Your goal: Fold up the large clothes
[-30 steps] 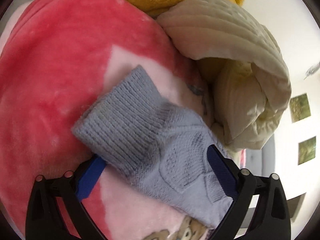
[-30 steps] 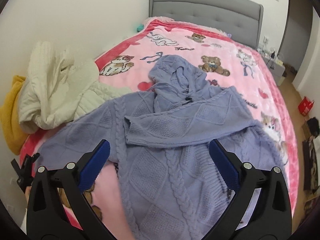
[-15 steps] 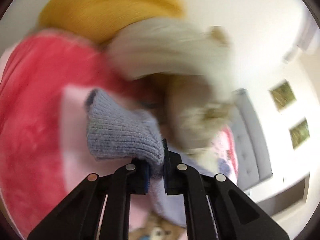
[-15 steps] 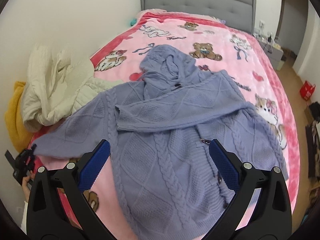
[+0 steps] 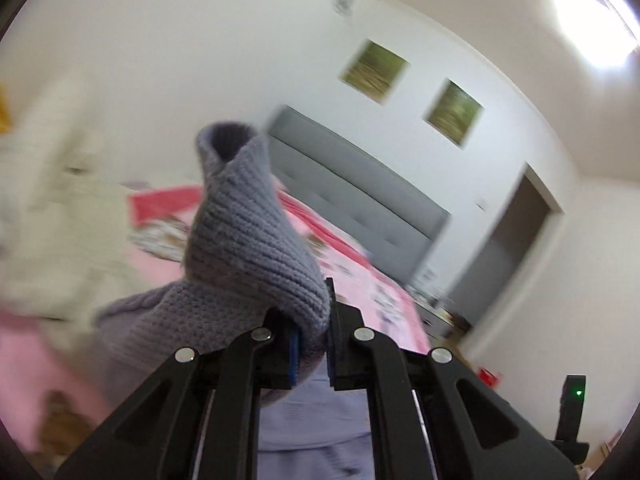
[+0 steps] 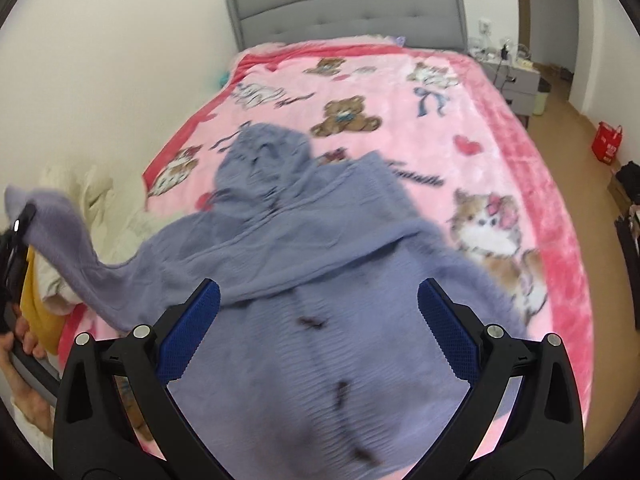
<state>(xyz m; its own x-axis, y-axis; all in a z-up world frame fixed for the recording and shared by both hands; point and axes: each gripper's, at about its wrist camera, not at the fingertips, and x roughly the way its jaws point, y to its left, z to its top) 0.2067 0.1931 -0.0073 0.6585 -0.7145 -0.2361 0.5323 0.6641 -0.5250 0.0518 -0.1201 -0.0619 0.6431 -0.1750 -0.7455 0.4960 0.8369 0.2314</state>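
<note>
Left gripper point(image 5: 310, 344) is clamped on the ribbed cuff point(image 5: 256, 248) of the blue-grey sweater point(image 6: 320, 280), holding that sleeve off the bed point(image 6: 520, 152) near its left edge. Right gripper point(image 6: 318, 332) hangs over the sweater body with jaws wide apart, holding nothing. The sweater lies face up mid-bed, hood toward the headboard point(image 6: 348, 4); one sleeve is already folded across the chest. Judgement: the step is folding the lifted sleeve in. The cuff should travel low across the chest and land parallel to the first sleeve. The free gripper should pin the shoulder so the body doesn't drag, and the cuff gets released only once flat. Risk: snagging the cream clothes point(image 6: 92, 188) at the left edge.
</note>
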